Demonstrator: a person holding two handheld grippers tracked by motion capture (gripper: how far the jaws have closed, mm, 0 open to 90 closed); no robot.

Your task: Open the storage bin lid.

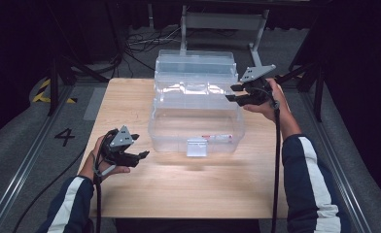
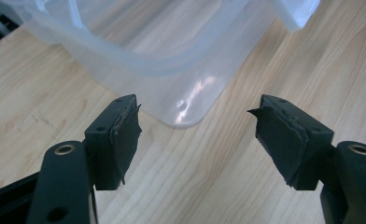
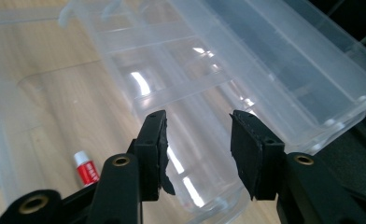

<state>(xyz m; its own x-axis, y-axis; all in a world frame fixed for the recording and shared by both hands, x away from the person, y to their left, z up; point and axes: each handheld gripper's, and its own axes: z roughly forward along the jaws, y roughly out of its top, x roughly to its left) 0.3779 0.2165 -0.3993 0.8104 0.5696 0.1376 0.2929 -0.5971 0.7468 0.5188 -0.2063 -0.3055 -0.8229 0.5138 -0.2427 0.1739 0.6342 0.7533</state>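
Observation:
A clear plastic storage box [image 1: 196, 121] stands on the wooden table [image 1: 179, 189] with its lid [image 1: 196, 65] folded back behind it. Inside lies a small red and white tube [image 1: 217, 138], also seen as the tube [image 3: 86, 170] on the box floor. My left gripper [image 1: 139, 146] is off the box's front left corner, open, with nothing between the jaws; the left gripper [image 2: 197, 135] faces that rounded box corner [image 2: 172, 70]. My right gripper [image 1: 232, 93] hovers at the box's right rear. The right gripper [image 3: 197, 149] stands open above the box rim [image 3: 181, 93], beside the lid [image 3: 288, 60].
A white latch flap [image 1: 197, 147] hangs on the box's front wall. Bare table spreads in front of and left of the box. Beyond the far table edge are cables [image 1: 140, 43] and a metal stand [image 1: 222, 22] on the floor.

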